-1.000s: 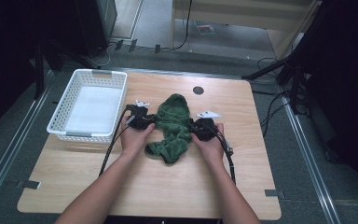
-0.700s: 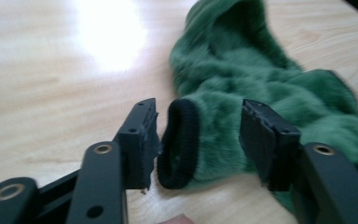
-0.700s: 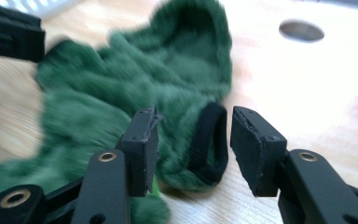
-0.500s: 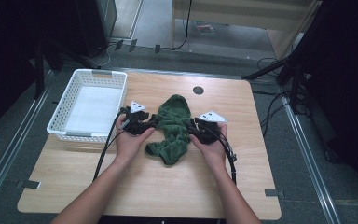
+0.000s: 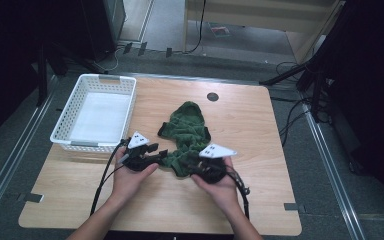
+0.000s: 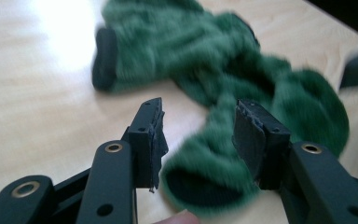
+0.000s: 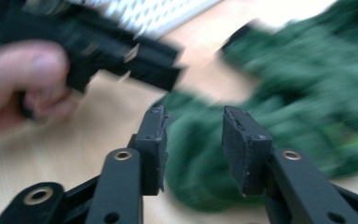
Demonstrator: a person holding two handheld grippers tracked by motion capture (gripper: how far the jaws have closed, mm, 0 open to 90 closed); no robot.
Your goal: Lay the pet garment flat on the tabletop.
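1. i hold a gripper in each hand at the near end of the green garment (image 5: 184,131), a small fleecy thing that lies crumpled in the middle of the table (image 5: 280,200), stretching away from my tools toward the far edge.
2. my left gripper (image 5: 161,152) has its jaws spread, and they have just been opening and then easing in a little; in the left gripper view the nearest green fold (image 6: 205,172) sits between them, but the pads do not press on it.
3. my right gripper (image 5: 189,163) is spread too, having just been opening; in the right gripper view, which is blurred, green cloth (image 7: 200,154) lies in and beyond the gap, and i see no pinch.
4. the white basket (image 5: 70,142) stands just beyond and outside my left tool, apart from the garment.
5. i judge the cloth to be light, soft and limp: it will sag, fold over itself and drag on the wood rather than keep a shape. the pile looks grippy, not slippery, and nothing about it is fragile.
6. a dark lining shows at the open ends, one right ahead of my left jaws and another (image 6: 105,58) farther off ahead of them; these look like cuffs or hems.
7. i would take hold at such an edge, one tool on each side, biting a doubled hem rather than a single loose layer, so the piece hangs spread between my tools instead of bunching.
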